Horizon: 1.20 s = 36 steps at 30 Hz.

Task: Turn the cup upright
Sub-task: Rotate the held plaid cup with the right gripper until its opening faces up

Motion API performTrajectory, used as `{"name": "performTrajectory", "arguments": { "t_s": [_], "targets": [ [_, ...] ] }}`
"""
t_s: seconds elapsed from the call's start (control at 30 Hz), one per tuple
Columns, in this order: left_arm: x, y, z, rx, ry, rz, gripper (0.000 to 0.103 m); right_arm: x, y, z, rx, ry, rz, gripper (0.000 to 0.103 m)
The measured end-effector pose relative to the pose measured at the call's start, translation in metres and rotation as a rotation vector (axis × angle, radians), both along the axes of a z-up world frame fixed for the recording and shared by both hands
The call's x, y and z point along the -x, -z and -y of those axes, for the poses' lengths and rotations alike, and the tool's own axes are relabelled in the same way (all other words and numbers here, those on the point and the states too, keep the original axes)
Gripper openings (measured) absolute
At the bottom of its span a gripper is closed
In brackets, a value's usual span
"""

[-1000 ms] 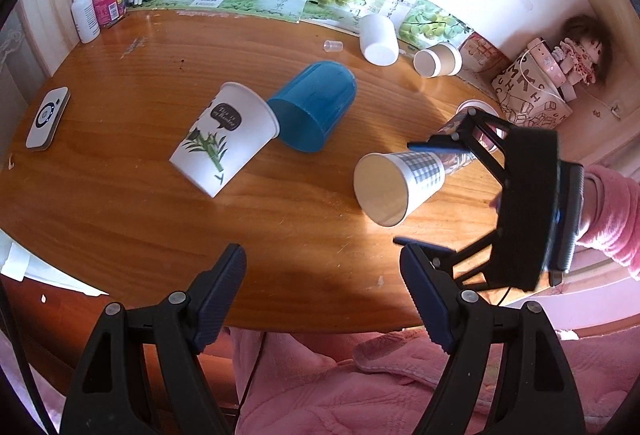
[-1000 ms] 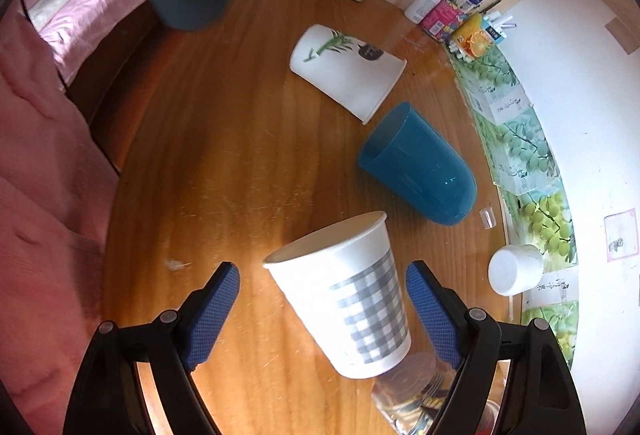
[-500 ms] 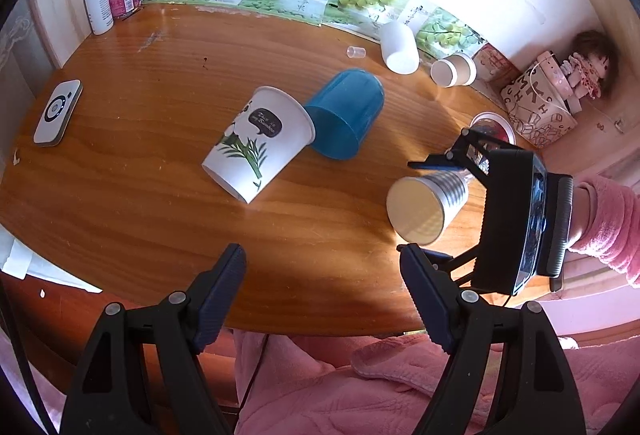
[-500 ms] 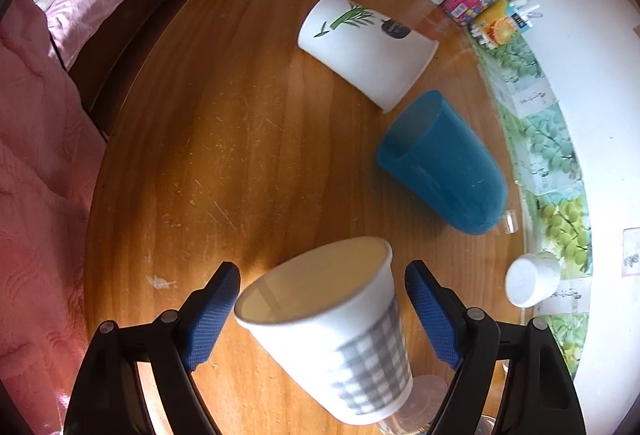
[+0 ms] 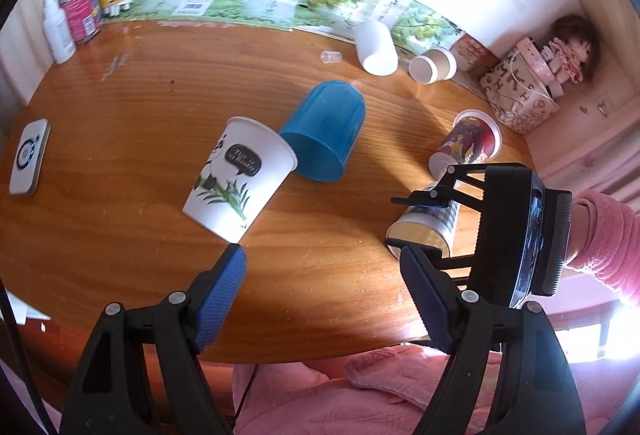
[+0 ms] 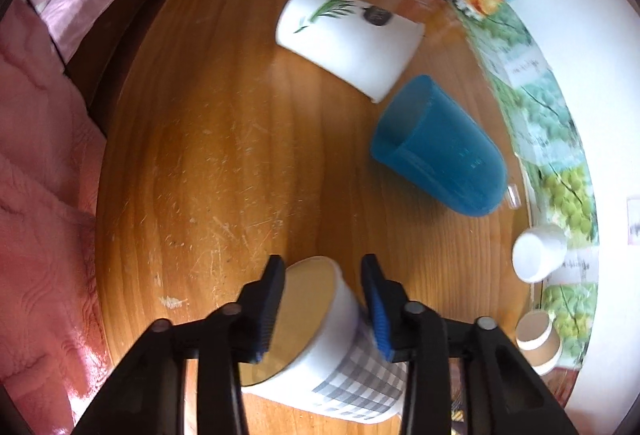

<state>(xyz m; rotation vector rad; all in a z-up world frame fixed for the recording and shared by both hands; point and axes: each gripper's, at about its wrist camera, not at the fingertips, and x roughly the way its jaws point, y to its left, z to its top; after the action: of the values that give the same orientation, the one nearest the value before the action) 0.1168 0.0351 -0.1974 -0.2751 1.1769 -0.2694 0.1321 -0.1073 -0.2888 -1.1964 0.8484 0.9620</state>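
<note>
A white paper cup with a grey check band (image 6: 336, 367) lies tilted, mouth toward the camera, between the blue pads of my right gripper (image 6: 326, 305), which is shut on it near the rim. In the left wrist view the same cup (image 5: 426, 225) sits in the right gripper (image 5: 416, 223) just above the table's right front. My left gripper (image 5: 322, 299) is open and empty over the front edge. A white panda cup (image 5: 236, 177) and a blue plastic cup (image 5: 326, 131) lie on their sides mid-table.
A wooden table (image 5: 120, 115) carries a colourful printed cup (image 5: 470, 145), a white cup (image 5: 376, 43), a brown paper cup (image 5: 432, 65), a small clear vial (image 5: 331, 57), a white device (image 5: 28, 157) and bottles (image 5: 60, 31). A gift bag (image 5: 520, 99) stands at the right. Pink fabric (image 6: 40, 195) lies past the table edge.
My right gripper's fingers closed from wide apart onto the checked cup and lowered it toward the table. The left gripper's view drew back a little.
</note>
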Motion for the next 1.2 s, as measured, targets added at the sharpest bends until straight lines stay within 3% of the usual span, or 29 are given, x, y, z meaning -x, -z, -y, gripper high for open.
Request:
{"name": "performTrajectory", "arguments": {
  "t_s": [0.3, 0.4, 0.53, 0.87, 1.07, 1.2],
  "targets": [
    [-0.010, -0.003, 0.007, 0.004, 0.089, 0.009, 0.082, -0.009, -0.009, 0.005, -0.040, 0.109, -0.041, 0.033],
    [-0.011, -0.003, 0.008, 0.008, 0.096, 0.013, 0.082, -0.010, -0.013, 0.007, -0.051, 0.122, -0.052, 0.051],
    [-0.009, -0.003, 0.008, 0.018, 0.087, 0.014, 0.082, -0.008, -0.023, 0.011, -0.083, 0.112, -0.080, 0.063],
    [0.001, -0.002, 0.004, 0.036, 0.006, 0.012, 0.082, 0.015, -0.028, 0.023, -0.025, -0.074, -0.088, 0.073],
    [0.010, 0.000, 0.003, 0.050, -0.061, 0.011, 0.082, 0.027, -0.023, 0.032, 0.038, -0.220, -0.051, 0.074],
    [0.017, 0.000, 0.004, 0.063, -0.107, 0.017, 0.082, 0.036, -0.020, 0.038, 0.076, -0.318, -0.014, 0.079]
  ]
}}
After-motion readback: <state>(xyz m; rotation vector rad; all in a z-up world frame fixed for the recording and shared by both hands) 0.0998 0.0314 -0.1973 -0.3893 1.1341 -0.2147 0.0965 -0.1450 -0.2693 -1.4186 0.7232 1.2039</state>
